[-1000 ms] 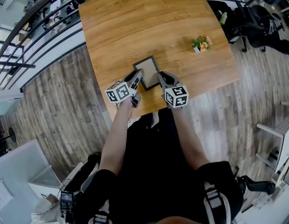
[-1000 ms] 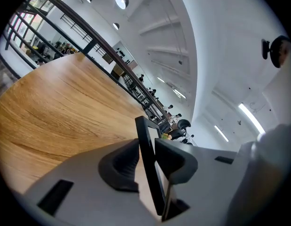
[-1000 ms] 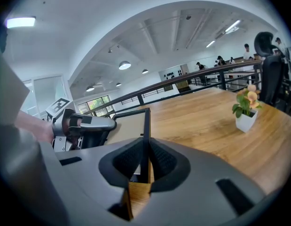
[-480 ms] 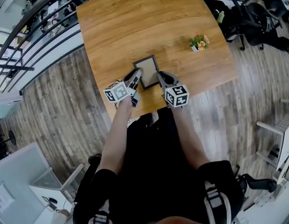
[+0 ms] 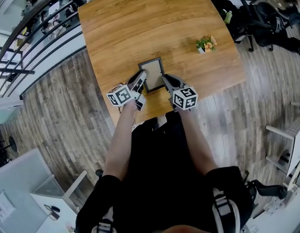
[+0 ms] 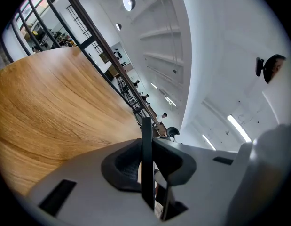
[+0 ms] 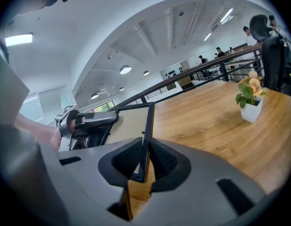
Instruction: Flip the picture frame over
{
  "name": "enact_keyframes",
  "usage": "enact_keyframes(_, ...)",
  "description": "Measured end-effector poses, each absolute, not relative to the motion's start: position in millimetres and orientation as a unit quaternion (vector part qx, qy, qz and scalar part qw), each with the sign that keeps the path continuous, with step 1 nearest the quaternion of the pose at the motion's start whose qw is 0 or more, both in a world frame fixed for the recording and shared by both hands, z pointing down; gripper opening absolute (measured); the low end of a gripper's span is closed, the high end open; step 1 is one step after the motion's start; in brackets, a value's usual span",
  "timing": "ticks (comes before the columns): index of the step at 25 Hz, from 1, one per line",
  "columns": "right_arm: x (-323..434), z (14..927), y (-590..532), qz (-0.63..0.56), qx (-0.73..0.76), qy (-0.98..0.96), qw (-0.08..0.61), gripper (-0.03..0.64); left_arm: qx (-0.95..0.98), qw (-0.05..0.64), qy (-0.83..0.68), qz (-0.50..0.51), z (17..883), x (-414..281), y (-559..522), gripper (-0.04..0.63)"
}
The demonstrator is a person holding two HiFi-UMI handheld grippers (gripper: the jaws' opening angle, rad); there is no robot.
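**While both tongs are clenching it, a thin black rectangular picture frame (image 5: 153,74) is being held near the front edge**

Where the person is standing, at the near edge of the broad, warm-brown wood-grain table (image 5: 140,23), the picture frame with its beige panel is being gripped from both sides. It is close to that edge, and bare tabletop is stretching wide beyond it and to either side.

The left gripper (image 5: 141,77) is biting the left rim. Its jaws have just been closing, and the dark rim is sitting between their ribbed black pads (image 6: 129,166). The right gripper (image 5: 167,80) is clamping the right rim, with its pads pressing on both faces. Whether the frame is touching the wood I cannot tell.

A small white pot of green and orange flowers (image 5: 206,44) is standing well apart, towards the table's right edge. Grey plank flooring (image 5: 57,110) is running round the table, with a dark metal railing (image 5: 38,18) beyond its left side.
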State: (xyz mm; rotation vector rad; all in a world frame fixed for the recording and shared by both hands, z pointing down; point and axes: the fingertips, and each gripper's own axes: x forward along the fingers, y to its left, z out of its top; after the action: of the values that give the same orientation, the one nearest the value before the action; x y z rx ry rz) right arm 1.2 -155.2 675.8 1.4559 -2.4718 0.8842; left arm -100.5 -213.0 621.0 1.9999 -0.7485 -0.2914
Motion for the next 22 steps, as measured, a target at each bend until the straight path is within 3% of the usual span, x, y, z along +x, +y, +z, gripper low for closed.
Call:
enact_keyframes(11,-1,665,-165,0.295,0.455,-0.839,0.05,0.101,0.818,0.469,-0.31,-0.123,617,-101,-217,0.084)
enact_keyframes(19,-3,670,-163,0.34,0.392,-0.854,0.034,0.213,0.803,0.482,-0.315,-0.156,609,-104,-222,0.084)
enact_keyframes(22,-7,672,-158,0.38,0.35,-0.856,0.014,0.222,0.802,0.482,-0.308,-0.173,605,-106,-223,0.084)
